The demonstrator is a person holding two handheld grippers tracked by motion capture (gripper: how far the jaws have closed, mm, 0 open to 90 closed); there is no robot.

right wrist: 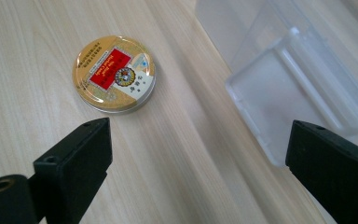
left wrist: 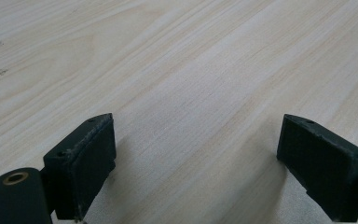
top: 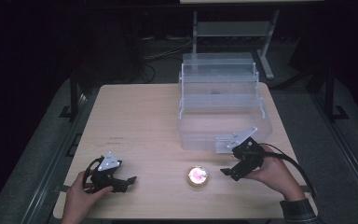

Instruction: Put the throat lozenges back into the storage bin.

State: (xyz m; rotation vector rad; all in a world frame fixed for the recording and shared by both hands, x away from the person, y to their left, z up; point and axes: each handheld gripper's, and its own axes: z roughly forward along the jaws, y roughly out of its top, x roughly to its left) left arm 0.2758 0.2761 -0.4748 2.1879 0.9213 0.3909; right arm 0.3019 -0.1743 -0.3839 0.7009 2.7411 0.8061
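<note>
Your right gripper stands with jaws spread and nothing between them. The round gold tin lies flat on the table, ahead of those jaws and off toward the left one in the right gripper view, apart from both. Being round, it has no long axis to favour. Your left gripper, also open and empty, sits farther from the tin; the clear plastic box is just beyond your right hand.
</note>
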